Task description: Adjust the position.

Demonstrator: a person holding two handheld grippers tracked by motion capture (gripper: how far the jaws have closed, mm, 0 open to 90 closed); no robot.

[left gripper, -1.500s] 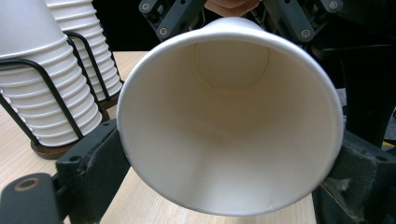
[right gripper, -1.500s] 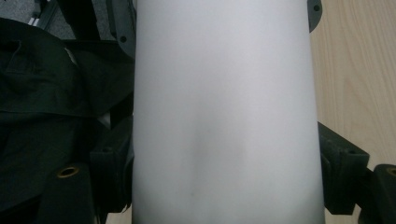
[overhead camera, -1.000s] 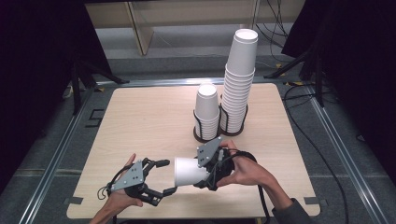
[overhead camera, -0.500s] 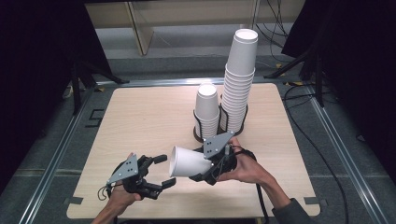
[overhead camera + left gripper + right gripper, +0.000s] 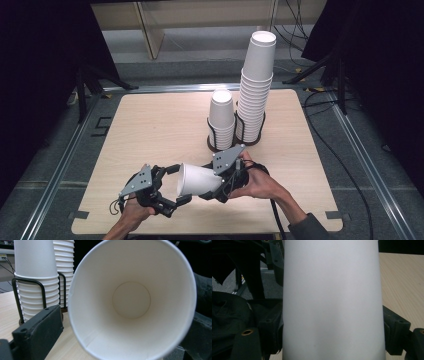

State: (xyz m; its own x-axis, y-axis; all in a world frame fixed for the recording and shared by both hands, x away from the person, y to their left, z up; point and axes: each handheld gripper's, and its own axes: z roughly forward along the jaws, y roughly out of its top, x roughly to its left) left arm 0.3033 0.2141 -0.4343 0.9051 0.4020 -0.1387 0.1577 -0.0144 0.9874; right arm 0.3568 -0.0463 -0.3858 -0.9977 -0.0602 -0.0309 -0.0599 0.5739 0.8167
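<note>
The high view looks forward and down on the whole table (image 5: 150,130), while both gripper views sit very close to the same paper cup (image 5: 197,180), facing each other.

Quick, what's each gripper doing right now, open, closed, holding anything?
Left gripper: open, jaws just widened around the paper cup's rim, not pressing it.
Right gripper: shut on the paper cup.

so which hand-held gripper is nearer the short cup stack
Right. The right hand-held gripper, holding the loose cup, sits just below the short cup stack; the left hand-held gripper is farther down-left.
</note>
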